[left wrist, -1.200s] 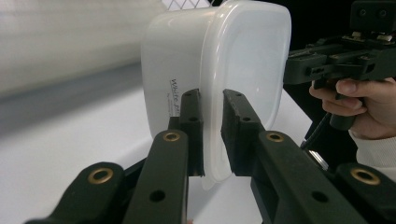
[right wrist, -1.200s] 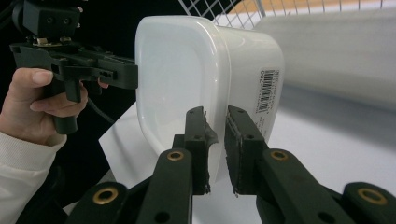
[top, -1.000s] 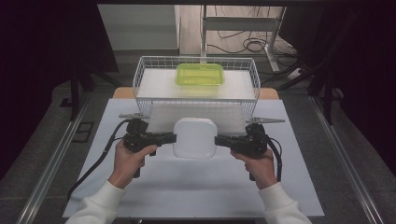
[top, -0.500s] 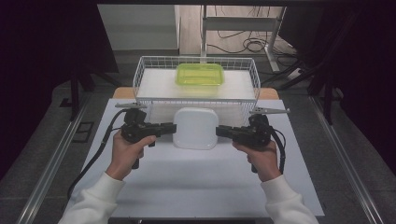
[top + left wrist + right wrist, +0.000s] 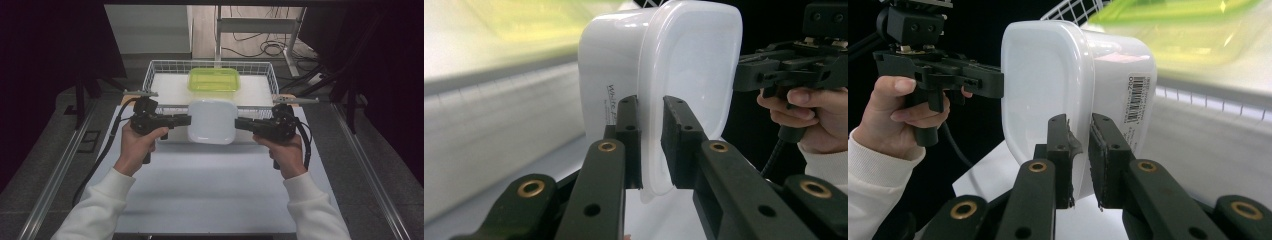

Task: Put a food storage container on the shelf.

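High view: both claws (image 5: pixel 212 123) level, facing inward.

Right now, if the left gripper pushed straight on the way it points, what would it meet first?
The white tub, whose rim the left gripper already clamps. Past the tub, the right gripper faces it from the other side.

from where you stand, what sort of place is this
Probably a lab or recording station, not a home: a white-covered table ringed by dark screens, loose cables on the floor behind, and a camera-fitted claw in each hand.
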### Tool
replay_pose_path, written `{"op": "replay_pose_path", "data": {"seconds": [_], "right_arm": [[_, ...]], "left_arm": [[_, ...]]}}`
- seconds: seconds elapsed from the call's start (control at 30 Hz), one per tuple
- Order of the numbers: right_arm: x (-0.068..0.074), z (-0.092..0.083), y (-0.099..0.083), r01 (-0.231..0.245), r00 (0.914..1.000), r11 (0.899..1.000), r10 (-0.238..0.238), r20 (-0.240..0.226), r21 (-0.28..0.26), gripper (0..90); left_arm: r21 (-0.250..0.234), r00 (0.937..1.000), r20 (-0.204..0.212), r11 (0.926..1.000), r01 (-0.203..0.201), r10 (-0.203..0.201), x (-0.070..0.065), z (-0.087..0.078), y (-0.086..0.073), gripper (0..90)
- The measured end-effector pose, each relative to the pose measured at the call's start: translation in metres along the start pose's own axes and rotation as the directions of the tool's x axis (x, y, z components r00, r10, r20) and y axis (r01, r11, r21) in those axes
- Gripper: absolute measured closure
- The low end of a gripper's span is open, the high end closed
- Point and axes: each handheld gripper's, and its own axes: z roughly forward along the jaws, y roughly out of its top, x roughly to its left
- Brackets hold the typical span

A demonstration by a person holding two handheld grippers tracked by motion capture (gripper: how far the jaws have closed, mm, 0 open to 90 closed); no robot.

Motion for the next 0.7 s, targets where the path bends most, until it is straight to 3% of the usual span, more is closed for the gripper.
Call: {"op": "replay_pose_path", "data": {"seconds": [0.33, 0.7], "right_arm": [[0.007, -0.005, 0.046, 0.047, 0.9989, 0.998, -0.047, 0.007, -0.029, 78.8], [-0.003, 0.005, 0.097, 0.060, 0.9982, 0.998, -0.060, 0.004, -0.035, 78.5]], "left_arm": [[-0.039, 0.9995, -0.007, 0.9988, -0.030, 0.030, -0.002, -0.010, 0.042, 78.6], [-0.054, 1.0000, -0.001, 0.9986, -0.002, 0.002, 0.014, -0.010, 0.085, 78.2]]}}
